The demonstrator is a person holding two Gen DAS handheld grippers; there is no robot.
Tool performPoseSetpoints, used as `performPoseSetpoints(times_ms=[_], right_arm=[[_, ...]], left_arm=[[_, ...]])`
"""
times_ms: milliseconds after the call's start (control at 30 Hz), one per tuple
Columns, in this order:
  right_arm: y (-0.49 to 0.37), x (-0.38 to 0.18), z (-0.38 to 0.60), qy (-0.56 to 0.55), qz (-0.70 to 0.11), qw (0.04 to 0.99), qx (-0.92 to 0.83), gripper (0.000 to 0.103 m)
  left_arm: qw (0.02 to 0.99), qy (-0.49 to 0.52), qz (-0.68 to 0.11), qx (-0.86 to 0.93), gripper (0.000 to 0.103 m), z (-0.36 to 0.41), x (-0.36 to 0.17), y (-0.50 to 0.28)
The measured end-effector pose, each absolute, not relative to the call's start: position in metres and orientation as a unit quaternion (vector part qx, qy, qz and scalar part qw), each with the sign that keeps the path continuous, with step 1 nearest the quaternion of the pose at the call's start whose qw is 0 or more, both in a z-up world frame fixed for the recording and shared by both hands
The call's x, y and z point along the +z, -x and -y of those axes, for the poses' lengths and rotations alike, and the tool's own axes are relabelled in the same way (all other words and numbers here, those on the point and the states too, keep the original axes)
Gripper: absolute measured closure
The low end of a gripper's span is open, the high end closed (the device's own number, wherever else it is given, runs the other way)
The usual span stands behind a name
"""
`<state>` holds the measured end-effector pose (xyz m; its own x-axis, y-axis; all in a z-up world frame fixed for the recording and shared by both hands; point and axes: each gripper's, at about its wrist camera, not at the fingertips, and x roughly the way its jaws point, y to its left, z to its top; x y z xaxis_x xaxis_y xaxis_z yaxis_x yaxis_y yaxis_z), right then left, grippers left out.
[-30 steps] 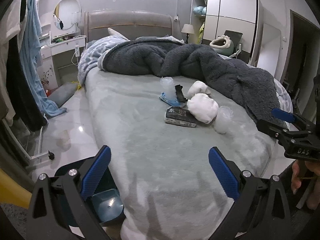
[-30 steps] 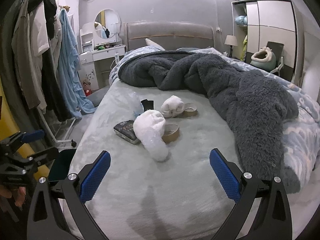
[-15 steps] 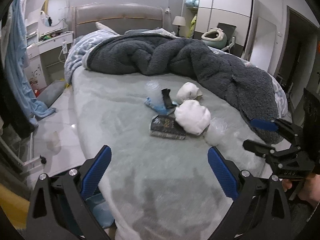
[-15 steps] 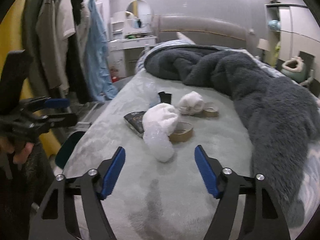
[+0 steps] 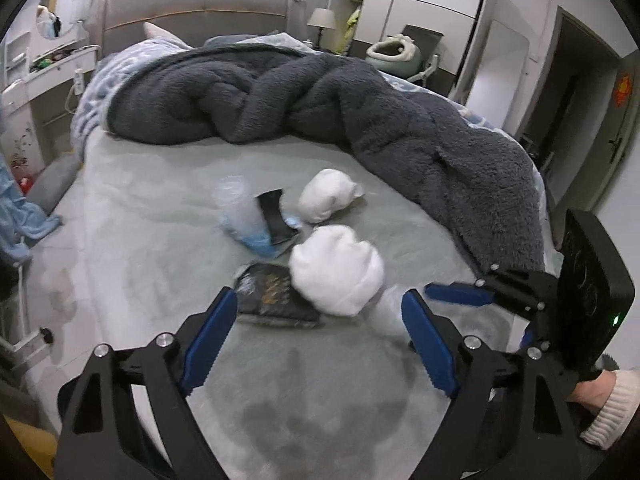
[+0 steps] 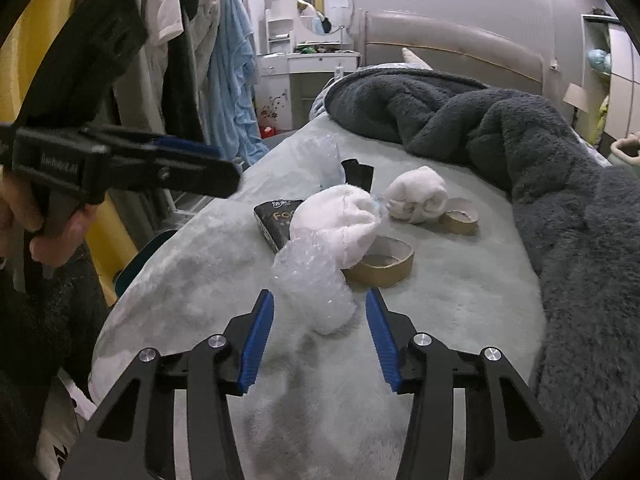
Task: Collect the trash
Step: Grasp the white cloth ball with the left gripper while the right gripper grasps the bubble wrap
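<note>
A crumpled clear plastic wrap (image 6: 316, 284) lies on the bed, just ahead of my right gripper (image 6: 320, 340), which is open with its blue pads either side of the wrap's near end. Behind it lie a white sock bundle (image 6: 340, 220), a black packet (image 6: 276, 220), two cardboard tape rings (image 6: 380, 264) and a second white bundle (image 6: 416, 196). My left gripper (image 5: 316, 336) is open and empty above the bed, near the black packet (image 5: 272, 296) and white bundle (image 5: 336, 276). A clear plastic bottle (image 5: 240, 208) lies farther back.
A dark grey fleece blanket (image 5: 320, 96) is heaped across the bed's far and right side. Clothes hang on a rack (image 6: 192, 60) at the left. A dressing table with a round mirror (image 6: 324, 8) stands by the headboard. A teal bin (image 6: 148, 248) sits on the floor beside the bed.
Both grippers have moved forward toward the items on the bed. The right gripper has narrowed and now brackets the clear plastic wrap. The left gripper has closed in on the black packet.
</note>
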<state>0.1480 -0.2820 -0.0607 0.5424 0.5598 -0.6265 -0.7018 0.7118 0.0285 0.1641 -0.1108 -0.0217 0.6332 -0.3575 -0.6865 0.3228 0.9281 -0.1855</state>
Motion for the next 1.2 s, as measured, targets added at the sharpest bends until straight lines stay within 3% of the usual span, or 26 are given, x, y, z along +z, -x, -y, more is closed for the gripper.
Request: performPoseSetpoints(times_ms=[267,567,867,967,1200], right_arm=[[-0.157,-0.070,0.275,0.132,-0.314,0.859,0.382,0.071],[-0.158,-0.068,0.279,0.123,-0.304,0.863,0.386,0.073],[-0.150,-0.063,0.289,0.115,-0.297,0.867,0.383,0.076],[-0.151,-0.061,0.294,0.103,-0.299,0.868,0.383,0.079],[-0.154,-0.054,0.293,0.079,-0.299,0.868,0.388,0.083]], left_arm=[[0.875,0.059,-0.430,-0.214,0.017,0.124,-0.042,-0.206],[0.843,0.090,-0.474,-0.239,0.023,0.134,-0.064,-0.237],[0.855,0.066,-0.469,-0.209,0.053,0.138,-0.067,-0.236],[0.865,0.070,-0.453,-0.205,0.058,0.136,-0.060,-0.231],[0.894,0.093,-0.396,-0.186,0.058,0.120,-0.031,-0.212]])
